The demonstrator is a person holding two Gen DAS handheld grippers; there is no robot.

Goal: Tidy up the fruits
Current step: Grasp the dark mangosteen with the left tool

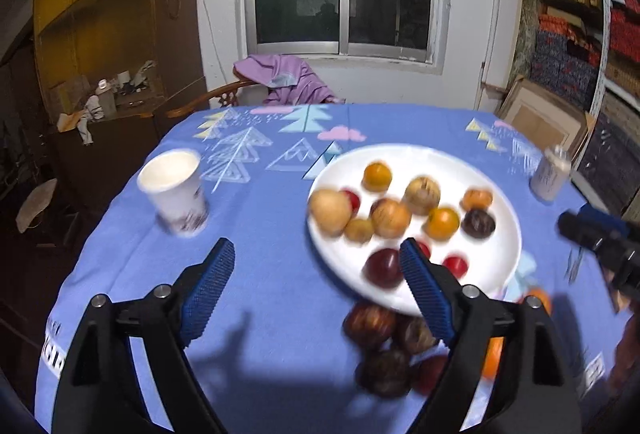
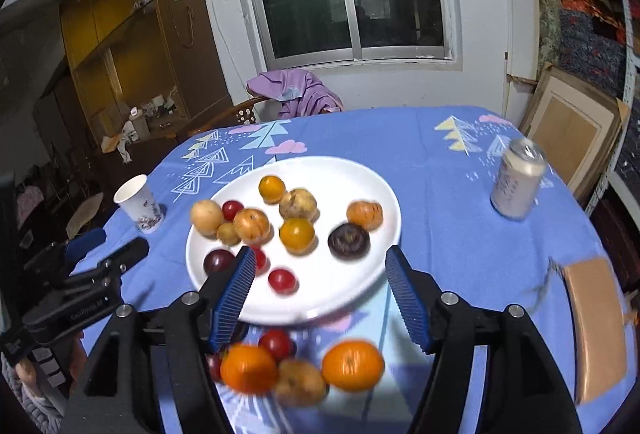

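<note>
Fruit (image 2: 298,370) loose on the table (image 2: 460,242) below both empty, wide-open tongs (image 2: 320,298) risked rolling if nudged.

Bare tablecloth (image 1: 260,234) betw paper cup (image 1: 176,190) at 10 o'clock & plate (image 1: 496,266) at 1: clear lane. Loose fruit pile (image 2: 296,366) blocks plate's near rim at 6; drinks can (image 2: 518,182) stands far off at 2.

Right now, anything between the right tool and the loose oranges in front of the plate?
Nothing visible. The right tool is open and empty, and the two oranges lie on the cloth just below it, beside a tan fruit, short of the plate.
</note>
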